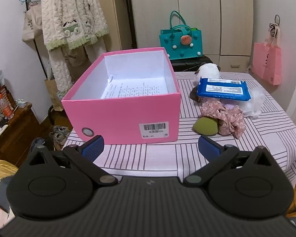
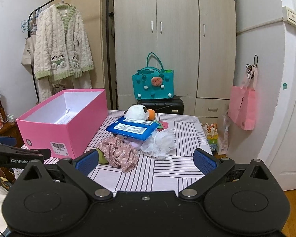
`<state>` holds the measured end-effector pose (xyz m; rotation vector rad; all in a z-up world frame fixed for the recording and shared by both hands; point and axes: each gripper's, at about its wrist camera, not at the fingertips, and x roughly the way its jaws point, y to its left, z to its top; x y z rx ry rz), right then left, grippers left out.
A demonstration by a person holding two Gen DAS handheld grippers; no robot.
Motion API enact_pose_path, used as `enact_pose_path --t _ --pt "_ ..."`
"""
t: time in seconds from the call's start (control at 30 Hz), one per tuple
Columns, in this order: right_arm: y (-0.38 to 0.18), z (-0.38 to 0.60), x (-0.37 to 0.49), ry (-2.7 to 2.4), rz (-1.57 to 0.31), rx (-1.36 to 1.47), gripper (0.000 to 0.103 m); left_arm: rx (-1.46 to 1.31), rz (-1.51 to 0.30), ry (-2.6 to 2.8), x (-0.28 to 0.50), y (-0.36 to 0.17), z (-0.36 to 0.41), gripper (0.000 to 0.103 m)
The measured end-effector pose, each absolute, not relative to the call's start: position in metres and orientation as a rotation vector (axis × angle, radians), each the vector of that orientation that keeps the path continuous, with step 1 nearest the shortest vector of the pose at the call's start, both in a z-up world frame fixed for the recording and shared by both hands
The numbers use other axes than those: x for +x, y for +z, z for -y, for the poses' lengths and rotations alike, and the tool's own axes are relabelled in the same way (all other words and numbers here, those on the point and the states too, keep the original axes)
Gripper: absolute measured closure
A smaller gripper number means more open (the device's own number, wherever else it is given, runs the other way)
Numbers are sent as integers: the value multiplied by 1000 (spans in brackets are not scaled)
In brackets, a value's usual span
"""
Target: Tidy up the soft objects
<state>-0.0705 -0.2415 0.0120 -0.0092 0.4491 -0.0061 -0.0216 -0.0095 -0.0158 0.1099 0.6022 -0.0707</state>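
The soft things lie heaped on the striped desk just right of the pink box: a flowered cloth, a green sponge, a white mesh puff and a plush toy under a blue wipes pack. Only the left view looks into the box, showing a printed sheet on its floor; only the right view shows the toy's orange beak. Both the left tongs and right tongs are spread wide with nothing in them, near the box's front.

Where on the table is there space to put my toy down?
The striped cloth is bare in front, between the pile and both open claws, left and right. It is crowded where the wipes pack, flowery cloth and white puff huddle beside the pink box.
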Motion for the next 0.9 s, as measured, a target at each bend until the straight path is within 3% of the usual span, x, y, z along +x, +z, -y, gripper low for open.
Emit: enact_pose_path --t 0.9 --pt "4 241 -81 13 -393 -25 0 83 -468 -82 -40 -23 10 0"
